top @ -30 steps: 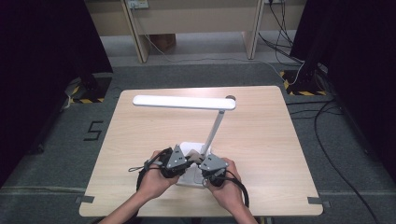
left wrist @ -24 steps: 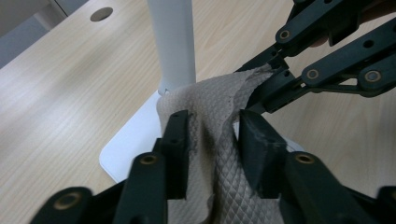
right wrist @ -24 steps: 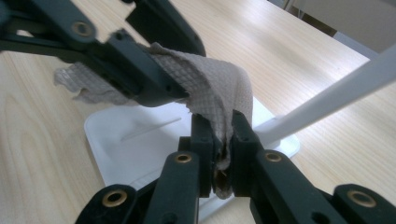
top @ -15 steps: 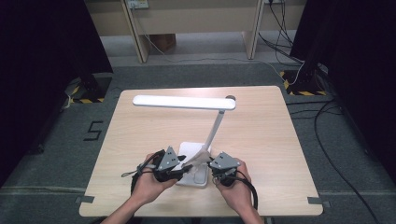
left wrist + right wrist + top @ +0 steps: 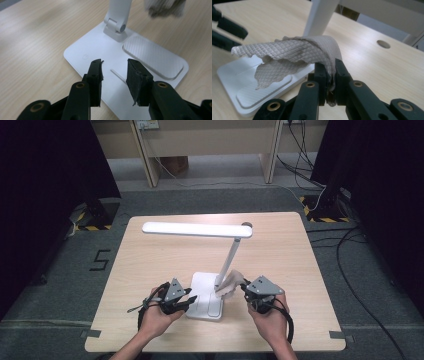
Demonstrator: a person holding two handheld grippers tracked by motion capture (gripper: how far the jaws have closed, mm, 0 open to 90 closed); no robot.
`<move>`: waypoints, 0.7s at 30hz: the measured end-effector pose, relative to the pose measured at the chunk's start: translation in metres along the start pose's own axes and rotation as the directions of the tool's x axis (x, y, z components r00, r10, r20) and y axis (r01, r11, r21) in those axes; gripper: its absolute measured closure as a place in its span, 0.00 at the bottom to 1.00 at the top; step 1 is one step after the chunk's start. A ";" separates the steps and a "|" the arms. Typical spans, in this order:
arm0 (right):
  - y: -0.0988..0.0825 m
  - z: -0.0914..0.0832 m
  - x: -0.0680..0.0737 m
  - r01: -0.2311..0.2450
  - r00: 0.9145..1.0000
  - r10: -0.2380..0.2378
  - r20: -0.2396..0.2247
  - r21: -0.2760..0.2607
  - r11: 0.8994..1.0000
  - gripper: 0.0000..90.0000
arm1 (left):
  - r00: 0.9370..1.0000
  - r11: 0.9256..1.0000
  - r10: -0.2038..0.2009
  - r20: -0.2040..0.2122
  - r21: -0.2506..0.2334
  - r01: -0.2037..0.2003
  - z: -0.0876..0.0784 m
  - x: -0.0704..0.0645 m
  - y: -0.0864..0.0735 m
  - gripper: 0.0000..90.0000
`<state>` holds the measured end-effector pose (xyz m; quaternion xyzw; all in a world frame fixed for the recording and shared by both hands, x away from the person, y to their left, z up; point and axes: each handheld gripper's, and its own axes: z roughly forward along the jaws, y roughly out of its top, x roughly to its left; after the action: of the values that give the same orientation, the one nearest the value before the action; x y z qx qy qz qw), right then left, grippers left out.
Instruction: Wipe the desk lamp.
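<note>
Pale wood table (image 5: 150, 320) on grey floor (image 5: 60, 285); left claw (image 5: 114, 68) released, right claw (image 5: 330, 71) grasping cloth (image 5: 294, 53).

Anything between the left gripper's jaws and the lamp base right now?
Nothing: the left gripper hangs open over the lamp base, gap bare in the left gripper view.

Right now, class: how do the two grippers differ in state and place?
The left gripper has its jaws apart over the lamp base, with nothing between them; the right gripper is shut on a quilted cloth beside the lamp arm. Both are hand-held with black jaws.
</note>
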<state>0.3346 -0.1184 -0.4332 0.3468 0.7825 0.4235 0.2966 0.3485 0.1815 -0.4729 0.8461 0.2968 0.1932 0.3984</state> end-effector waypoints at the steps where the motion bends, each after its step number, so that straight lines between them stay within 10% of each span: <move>1: 0.002 -0.001 -0.002 0.002 1.000 -0.002 0.007 -0.015 1.000 0.93 | 1.000 1.000 -0.006 -0.005 0.005 0.006 0.002 0.001 -0.004 0.71; 21: 0.062 -0.023 -0.014 -0.007 0.990 0.038 0.138 -0.223 0.975 0.93 | 0.998 0.998 -0.066 0.025 -0.004 0.066 0.009 0.000 -0.034 0.67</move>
<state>0.3434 -0.1151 -0.3661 0.3495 0.7035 0.4860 0.3832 0.3416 0.1936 -0.5054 0.8371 0.3191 0.1703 0.4103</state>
